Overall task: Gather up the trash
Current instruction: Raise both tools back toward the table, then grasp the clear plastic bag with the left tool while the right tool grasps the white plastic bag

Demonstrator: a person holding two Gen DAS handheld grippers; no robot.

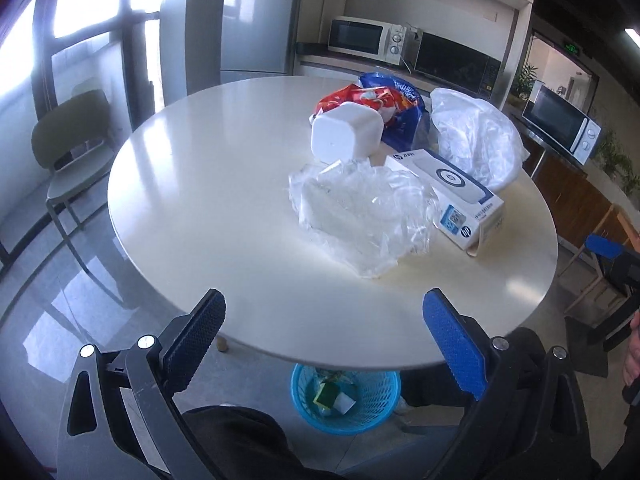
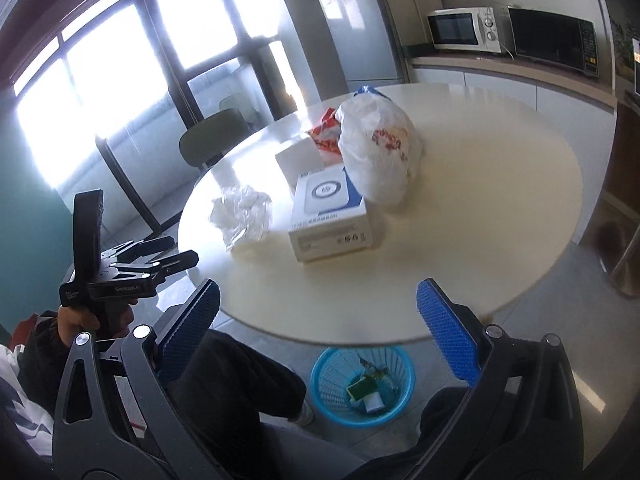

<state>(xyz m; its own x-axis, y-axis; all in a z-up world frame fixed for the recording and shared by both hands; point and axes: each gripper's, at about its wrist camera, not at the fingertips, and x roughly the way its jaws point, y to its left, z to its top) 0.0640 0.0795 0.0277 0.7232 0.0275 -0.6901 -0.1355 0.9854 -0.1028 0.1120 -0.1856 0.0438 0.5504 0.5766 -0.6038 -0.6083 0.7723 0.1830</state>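
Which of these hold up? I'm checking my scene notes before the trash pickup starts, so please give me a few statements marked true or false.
1. Both tongs, left and right, are open and hold nothing. True.
2. The blue basket under the table is empty. False: some scraps already lie in it.
3. The HP box lies on the round table. True.
4. The crumpled clear plastic lies on the floor. False: it lies on the table, beside the box.
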